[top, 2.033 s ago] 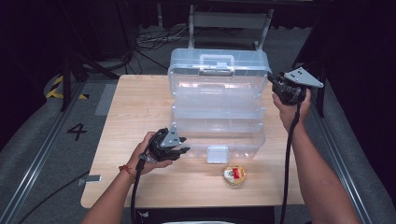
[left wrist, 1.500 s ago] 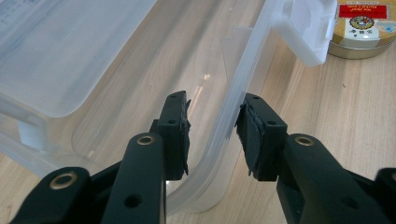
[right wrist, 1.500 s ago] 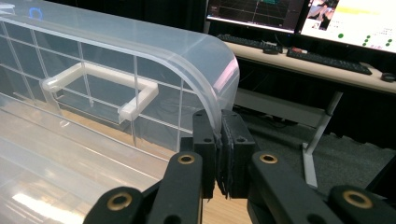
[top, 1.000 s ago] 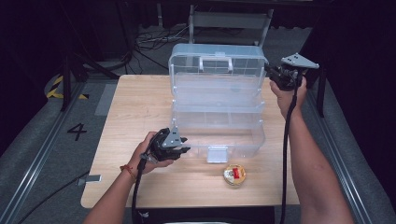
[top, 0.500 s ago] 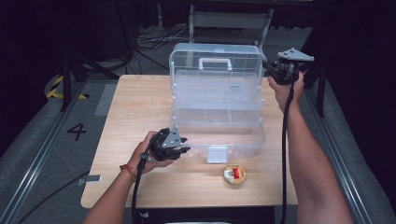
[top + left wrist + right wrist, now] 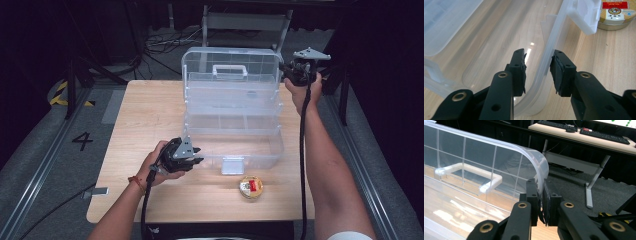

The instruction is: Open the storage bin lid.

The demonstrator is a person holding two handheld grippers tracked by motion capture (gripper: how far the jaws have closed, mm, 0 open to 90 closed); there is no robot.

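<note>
A clear plastic organiser box (image 6: 235,145) stands on the wooden table (image 6: 145,115), its lid (image 6: 230,62) raised upright behind it. My right gripper (image 6: 286,70) is at the lid's upper right corner. In the right gripper view it (image 6: 541,195) is shut on the lid's curved edge (image 6: 537,167), beside the white handle (image 6: 469,173). My left gripper (image 6: 196,156) is at the box's front left corner. In the left gripper view its jaws (image 6: 537,72) straddle the box wall (image 6: 549,50); one pad touches it and the other stands off, so it is open.
A small round gold tin (image 6: 251,187) with a red label lies in front of the box, near the white latch (image 6: 232,165); the left gripper view has it (image 6: 617,12) at top right. Behind the table stand a metal frame (image 6: 245,22) and a desk with keyboards (image 6: 584,132).
My right gripper has swung the lid's corner up and back, and the lid stands more upright. The left gripper and the tin have kept still.
</note>
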